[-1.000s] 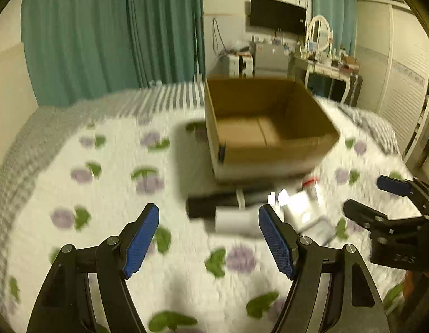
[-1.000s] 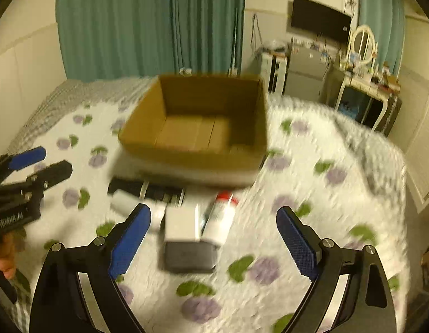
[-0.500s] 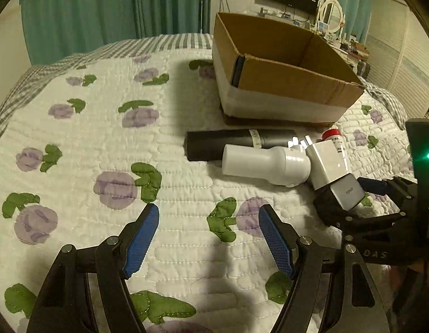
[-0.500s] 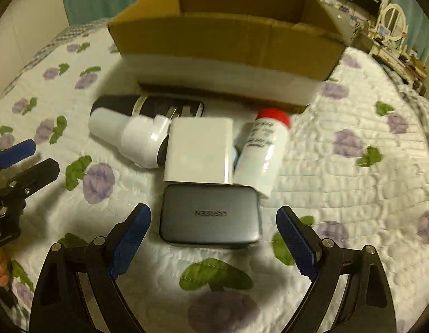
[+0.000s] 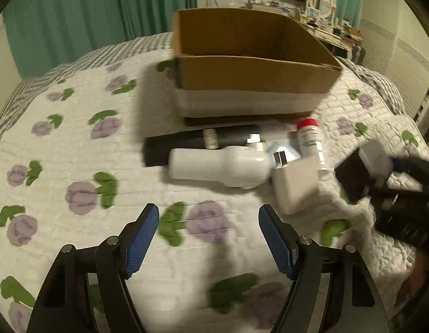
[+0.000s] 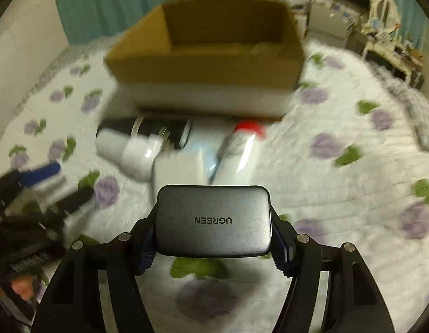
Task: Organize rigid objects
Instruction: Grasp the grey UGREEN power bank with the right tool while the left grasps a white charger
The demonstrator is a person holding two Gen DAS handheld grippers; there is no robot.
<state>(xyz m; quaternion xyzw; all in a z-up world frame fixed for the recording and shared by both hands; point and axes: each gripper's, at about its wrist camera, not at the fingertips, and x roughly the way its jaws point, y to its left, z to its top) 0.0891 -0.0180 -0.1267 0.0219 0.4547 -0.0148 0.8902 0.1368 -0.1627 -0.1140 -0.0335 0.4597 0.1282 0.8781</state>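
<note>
A: Right wrist view, left to right: what changed?

B: The right gripper [image 6: 213, 238] has just been closing its jaws; they now clamp the grey charger [image 6: 213, 219], lifted off the bed [image 6: 339, 194].

A: Its long axis?

B: Nine to three o'clock. Cardboard box [image 6: 208, 63] waits at twelve; the left gripper [image 5: 208, 238] gapes empty.

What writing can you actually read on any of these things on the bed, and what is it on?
"UGREEN", seen upside down: on the grey charger clamped in the right gripper.
Print on the red-capped white bottle: too blurred to read.
Label band on the black tube: too blurred to read.
</note>
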